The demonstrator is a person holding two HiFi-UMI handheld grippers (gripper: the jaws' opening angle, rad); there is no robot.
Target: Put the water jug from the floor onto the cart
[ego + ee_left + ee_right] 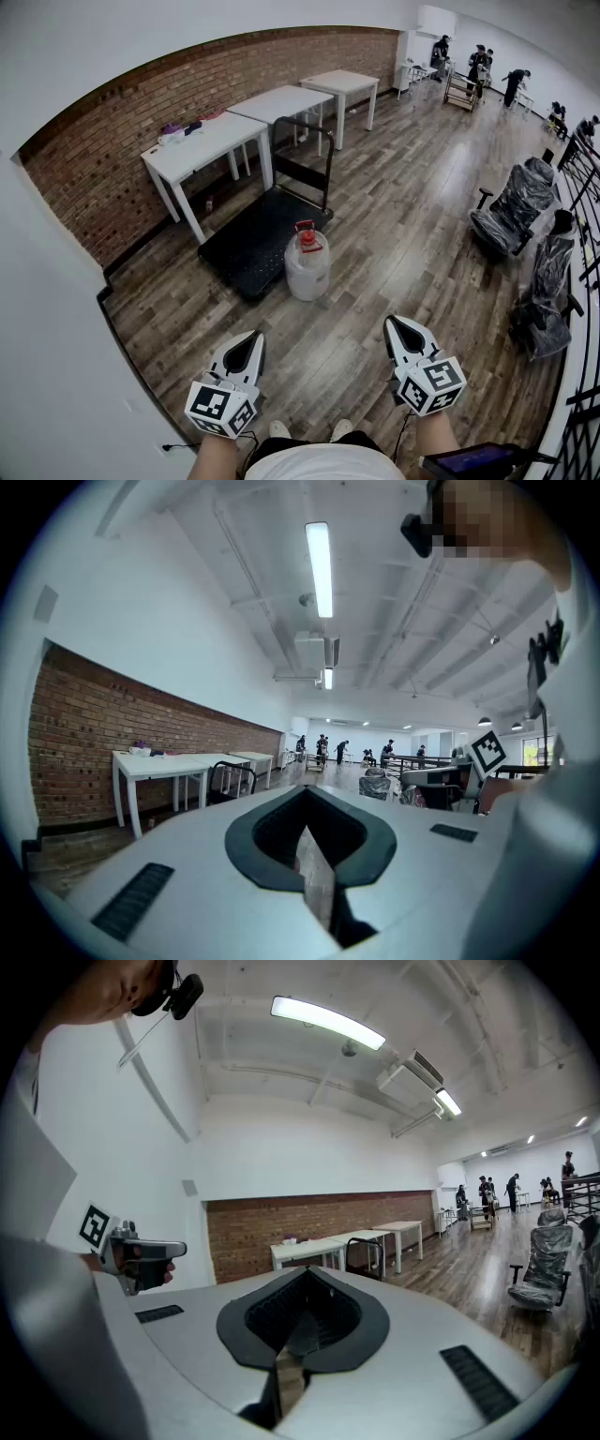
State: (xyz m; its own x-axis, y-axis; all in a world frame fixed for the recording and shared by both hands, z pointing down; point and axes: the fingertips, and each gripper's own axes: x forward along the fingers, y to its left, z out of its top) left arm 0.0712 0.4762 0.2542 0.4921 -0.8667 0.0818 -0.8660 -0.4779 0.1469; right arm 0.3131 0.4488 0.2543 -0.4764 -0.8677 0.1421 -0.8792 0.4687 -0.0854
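Observation:
The water jug [307, 267], translucent white with a red cap and handle, stands upright on the wood floor. It touches the near right corner of the black platform cart [246, 242], whose upright push handle [305, 155] rises at the far end. My left gripper [255, 337] and right gripper [394, 324] are held low and close to me, both short of the jug and pointing toward it. Both are shut with nothing between the jaws. Neither gripper view shows the jug. The cart handle [231, 776] [365, 1248] shows in both.
Three white tables [202, 142] [281, 101] [342, 82] line the brick wall behind the cart. Plastic-wrapped chairs [514, 204] [548, 281] and a black railing [579, 169] stand at the right. Several people [478, 64] work far back.

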